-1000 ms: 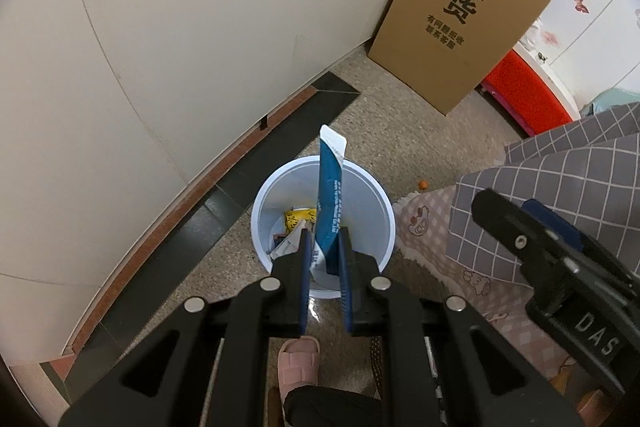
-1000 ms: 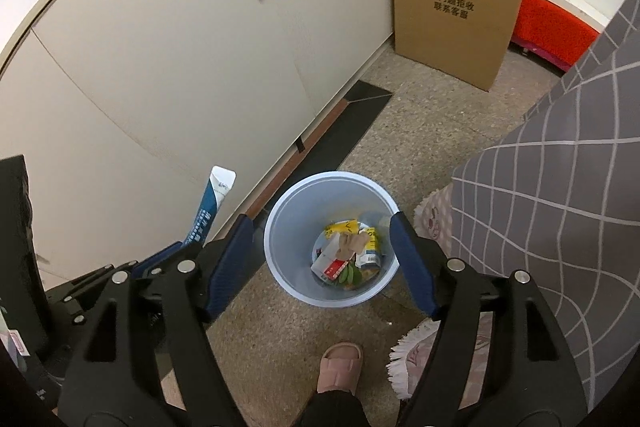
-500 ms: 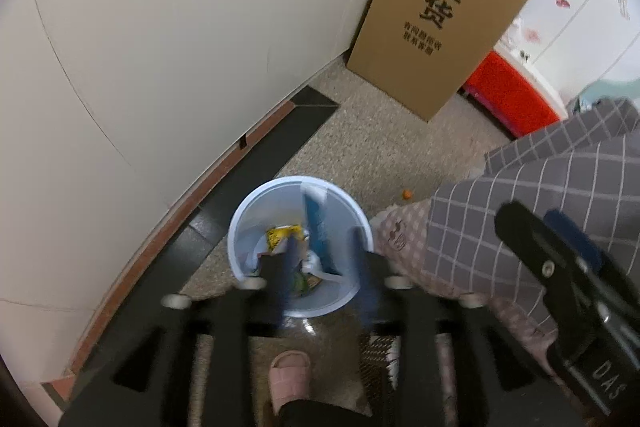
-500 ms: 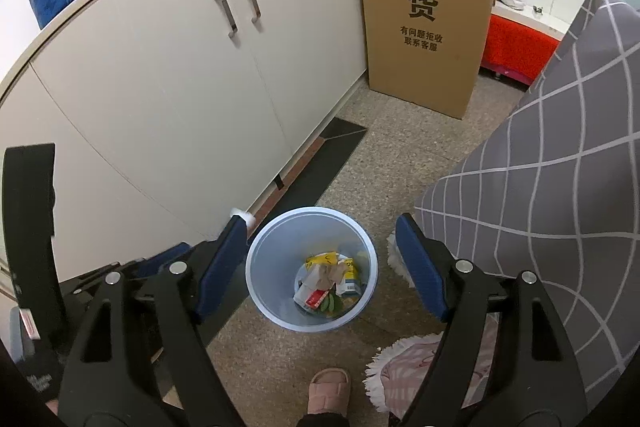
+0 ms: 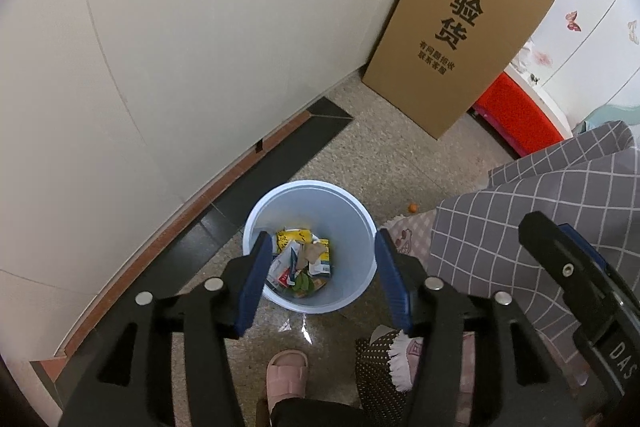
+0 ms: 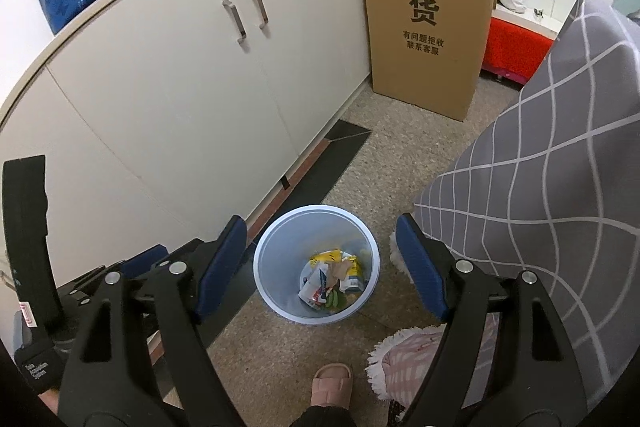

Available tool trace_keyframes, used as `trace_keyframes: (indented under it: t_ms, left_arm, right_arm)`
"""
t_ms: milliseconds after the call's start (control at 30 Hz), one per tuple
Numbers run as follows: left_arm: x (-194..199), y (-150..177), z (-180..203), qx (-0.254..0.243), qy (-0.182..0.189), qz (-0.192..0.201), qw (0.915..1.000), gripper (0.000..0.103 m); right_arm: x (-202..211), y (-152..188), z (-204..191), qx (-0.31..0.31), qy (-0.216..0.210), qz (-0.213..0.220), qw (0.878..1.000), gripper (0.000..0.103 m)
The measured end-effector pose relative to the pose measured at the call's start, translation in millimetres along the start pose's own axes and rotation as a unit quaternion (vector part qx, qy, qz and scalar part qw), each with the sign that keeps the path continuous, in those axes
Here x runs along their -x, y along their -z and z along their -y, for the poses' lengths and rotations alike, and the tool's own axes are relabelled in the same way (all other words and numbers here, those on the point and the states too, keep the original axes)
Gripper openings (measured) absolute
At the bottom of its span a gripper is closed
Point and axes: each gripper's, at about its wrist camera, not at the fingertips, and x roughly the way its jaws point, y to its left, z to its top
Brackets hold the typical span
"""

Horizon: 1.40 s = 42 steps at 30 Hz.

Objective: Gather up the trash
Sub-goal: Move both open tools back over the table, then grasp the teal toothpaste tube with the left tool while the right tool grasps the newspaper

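Pale blue plastic is what sits under both your tools: the trash bin (image 5: pixel 310 245) stands on the speckled floor (image 5: pixel 384 163), close to the white cabinet doors (image 5: pixel 208 39) and beside the grey checked cloth (image 5: pixel 532 211). Down at its bottom lies the collected trash (image 5: pixel 302 263), a heap of yellow, white and red wrappers with something green among them. The bin stands upright and open-mouthed, so anything you let go from above should fall straight in.

Your left gripper (image 5: pixel 320 277) hangs above that mouth with its blue pads spread wide and nothing between them; the bin shows through the gap. Your right gripper (image 6: pixel 320 269) is the same, jaws wide and empty, framing the bin from a little farther off. Holding both over the opening is what keeps a drop on target. With both empty, I judge this piece is delivered and your next job is to find more rubbish.

Outward from there, a tall cardboard box (image 6: pixel 424 11) leans by the cabinet, and a small orange bit (image 5: pixel 412 206) lies on the floor near the cloth's edge, possibly litter. Your pink slipper (image 5: pixel 288 375) stands just short of the bin, so mind you don't nudge it.
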Motion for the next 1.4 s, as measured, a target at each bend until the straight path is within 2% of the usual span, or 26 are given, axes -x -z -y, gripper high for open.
trace_keyframes:
  t_ms: [267, 400, 567, 733, 933, 1133, 1300, 1400]
  left_arm:
    - [61.9, -0.6, 4.4, 0.007, -0.023, 0.049, 0.9985, 0.059]
    - [106.1, -0.7, 13.1, 0.009, -0.018, 0.089, 0.9959, 0.062]
    - [157.3, 3.6, 42.0, -0.011, -0.011, 0.139, 0.9902, 0.066]
    - [189.9, 15.6, 88.9, -0.042, 0.003, 0.164, 0.9855, 0.070]
    - [198.6, 33.4, 158.9, -0.093, 0.043, 0.148, 0.9836, 0.072]
    - [191.3, 49.8, 246.3, -0.156, 0.095, 0.107, 0.9774, 0.073]
    - [176.5, 62.2, 302.6, -0.209, 0.093, 0.092, 0.9691, 0.074]
    - [163.4, 66.6, 335.6, -0.235, 0.105, 0.073, 0.9634, 0.074]
  right_arm:
    - [49.7, -9.4, -7.9, 0.007, -0.026, 0.035, 0.999, 0.076]
    - [91.2, -16.2, -12.2, 0.013, -0.046, 0.070, 0.996, 0.077]
    - [143.8, -16.9, -4.6, 0.018, -0.053, 0.112, 0.992, 0.078]
    - [191.2, -11.7, 27.6, 0.011, -0.027, 0.150, 0.988, 0.080]
    - [236.7, 1.2, 89.7, -0.024, 0.016, 0.178, 0.984, 0.081]
    - [270.9, 13.7, 165.3, -0.075, 0.068, 0.189, 0.977, 0.082]
    - [288.3, 26.5, 231.5, -0.129, 0.109, 0.190, 0.967, 0.082]
    - [291.5, 32.0, 266.5, -0.162, 0.128, 0.183, 0.961, 0.082]
